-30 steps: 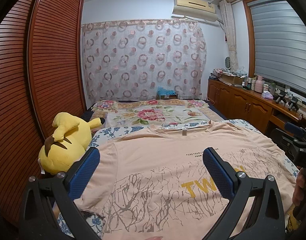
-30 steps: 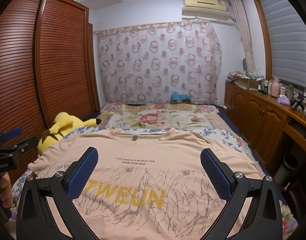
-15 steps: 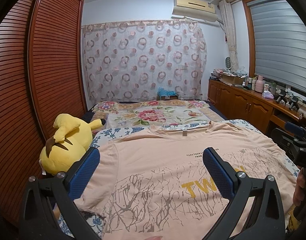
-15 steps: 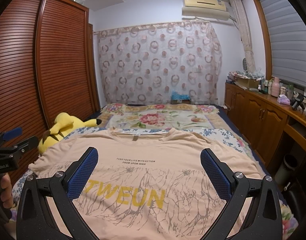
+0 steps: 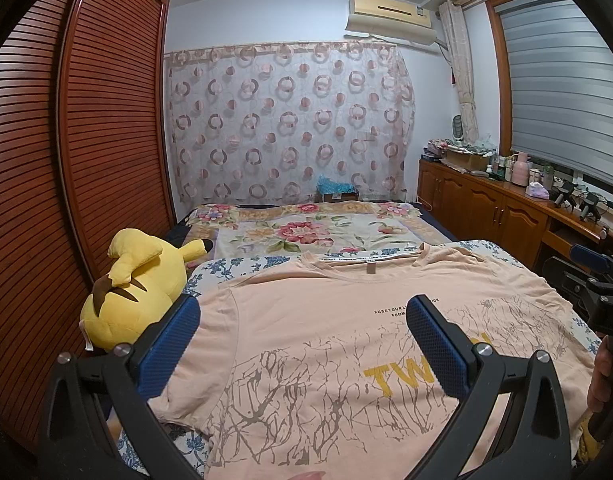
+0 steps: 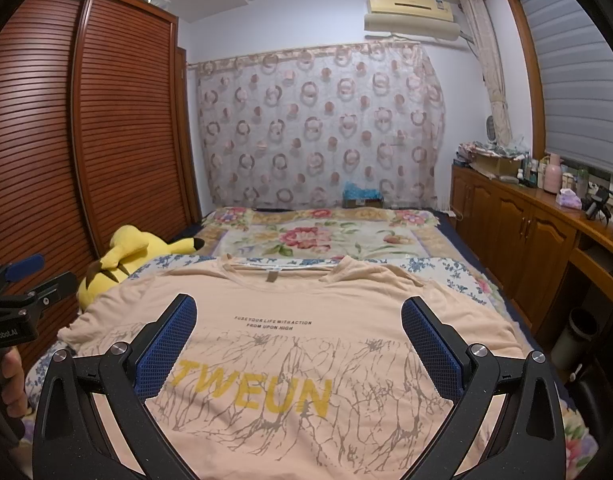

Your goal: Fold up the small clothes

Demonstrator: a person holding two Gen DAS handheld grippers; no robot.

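Observation:
A peach T-shirt (image 5: 306, 332) with yellow letters and a grey crackle print lies spread flat, front up, on the bed; it also shows in the right wrist view (image 6: 298, 320). Its collar points to the far end. My left gripper (image 5: 302, 320) is open and empty, held above the shirt's left half near the left sleeve. My right gripper (image 6: 298, 320) is open and empty, above the shirt's middle. The right gripper's body (image 5: 598, 292) shows at the right edge of the left wrist view, and the left gripper's body (image 6: 14, 300) at the left edge of the right wrist view.
A yellow plush toy (image 5: 138, 284) lies at the bed's left side, next to the shirt's left sleeve. A floral blanket (image 5: 306, 232) covers the far bed. A slatted wooden wardrobe (image 5: 66, 160) stands left. A wooden cabinet (image 5: 486, 208) with bottles runs along the right wall.

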